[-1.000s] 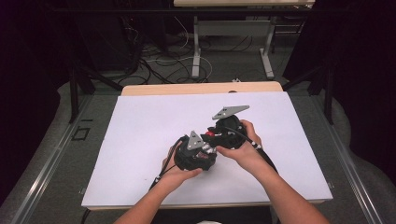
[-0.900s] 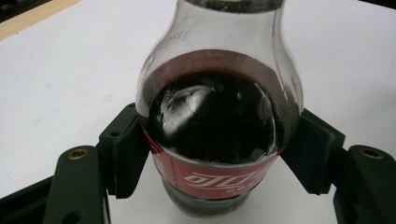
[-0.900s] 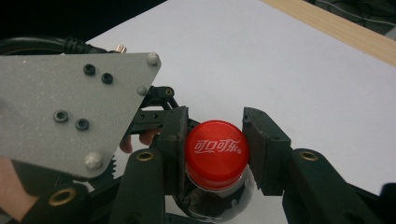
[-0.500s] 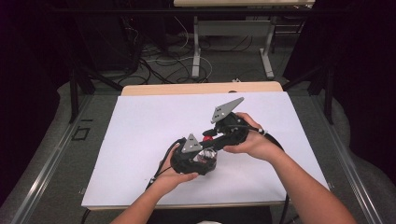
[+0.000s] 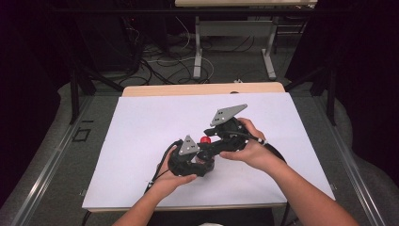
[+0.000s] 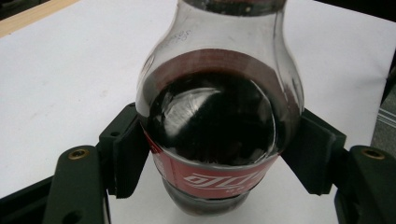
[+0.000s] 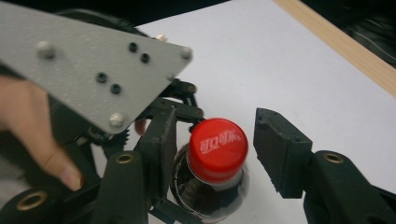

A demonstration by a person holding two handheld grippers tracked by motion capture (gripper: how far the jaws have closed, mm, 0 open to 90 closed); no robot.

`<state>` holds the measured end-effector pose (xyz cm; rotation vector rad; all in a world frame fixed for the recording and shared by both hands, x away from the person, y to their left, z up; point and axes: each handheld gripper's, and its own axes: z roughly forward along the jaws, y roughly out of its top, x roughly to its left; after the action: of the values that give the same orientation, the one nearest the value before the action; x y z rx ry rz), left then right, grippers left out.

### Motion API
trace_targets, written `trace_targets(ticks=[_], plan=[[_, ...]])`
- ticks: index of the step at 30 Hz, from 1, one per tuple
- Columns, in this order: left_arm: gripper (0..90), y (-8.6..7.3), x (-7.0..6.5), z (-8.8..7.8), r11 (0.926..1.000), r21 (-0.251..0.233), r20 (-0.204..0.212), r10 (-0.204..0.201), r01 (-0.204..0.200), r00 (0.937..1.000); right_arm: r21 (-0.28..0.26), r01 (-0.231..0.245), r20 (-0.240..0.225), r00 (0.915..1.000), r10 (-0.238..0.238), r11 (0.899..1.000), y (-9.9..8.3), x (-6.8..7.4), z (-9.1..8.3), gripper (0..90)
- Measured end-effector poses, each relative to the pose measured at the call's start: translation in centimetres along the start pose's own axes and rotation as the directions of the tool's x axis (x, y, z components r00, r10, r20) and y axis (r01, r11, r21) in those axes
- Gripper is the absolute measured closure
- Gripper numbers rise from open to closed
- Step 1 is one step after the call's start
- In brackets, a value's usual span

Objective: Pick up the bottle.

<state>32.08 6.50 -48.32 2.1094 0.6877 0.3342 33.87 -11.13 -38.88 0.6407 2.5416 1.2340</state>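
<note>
Since the earlier frames the right gripper (image 5: 207, 141) has lifted and swung at the top of the clear plastic cola bottle (image 6: 219, 116), its grey three-cornered plate (image 5: 228, 114) now tilted higher toward the far side of the desk, and its fingers have just been opening: in the right gripper view they stand apart on either side of the red screw cap (image 7: 218, 148), the left one (image 7: 159, 140) close against the cap, the right one (image 7: 280, 149) clear of it with a gap of white showing between. That bottle stands near the middle of the desk, dark drink filling it up to the shoulder. The left gripper (image 5: 195, 157) holds it low down, its black fingers (image 6: 126, 156) pressed narrow against both sides of the body at the red label band (image 6: 219, 177), where white lettering runs round; the characters are too curved and small to read for sure. White characters are also printed on the cap's top. From above, the left hand (image 5: 171, 176) cups its gripper from the near side, forearm coming in from the bottom edge, while the right hand (image 5: 249, 146) grips its own from the right, wrist bent inward, a black cable trailing beside it. White sheet (image 5: 141, 127) covers the desk, a strip of pale wood (image 5: 202, 89) showing along the far edge. Beyond lie grey floor, tangled cables (image 5: 160, 61) and the white metal legs of another table (image 5: 197, 47).
</note>
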Motion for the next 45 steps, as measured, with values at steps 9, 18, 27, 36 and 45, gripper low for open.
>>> trace_targets(ticks=[9, 18, 27, 36, 45], plan=[[30.4, 0.0, -0.1, 0.1, 0.9997, 0.006, -0.033, -0.022, 0.022, 0.9992, -0.017, -0.084, 0.085, 0.9927, 0.085, 0.996, -0.5, 0.9, 0.5, 54.2], [30.4, 0.1, -0.4, 0.0, 0.9990, 0.044, -0.013, 0.011, -0.010, 0.9999, 0.010, -0.088, 0.065, 0.9941, 0.087, 0.996, -0.4, 0.8, 1.2, 60.4], [30.5, -0.1, -0.9, 0.2, 0.9994, 0.015, 0.030, 0.031, -0.031, 0.9991, 0.102, 0.171, -0.246, 0.9589, -0.142, 0.980, 0.4, -1.9, 0.9, 61.0], [30.4, -0.2, -1.1, 0.3, 0.9994, 0.015, 0.026, 0.029, -0.030, 0.9992, 0.089, 0.264, -0.211, 0.9475, -0.240, 0.960, 0.3, -1.4, 0.6, 51.0], [30.4, 0.0, -0.5, -0.2, 0.9995, 0.031, 0.005, 0.009, -0.009, 0.9999, 0.025, 0.060, -0.003, 0.9982, -0.060, 0.998, -0.4, 0.8, -0.1, 53.0]])
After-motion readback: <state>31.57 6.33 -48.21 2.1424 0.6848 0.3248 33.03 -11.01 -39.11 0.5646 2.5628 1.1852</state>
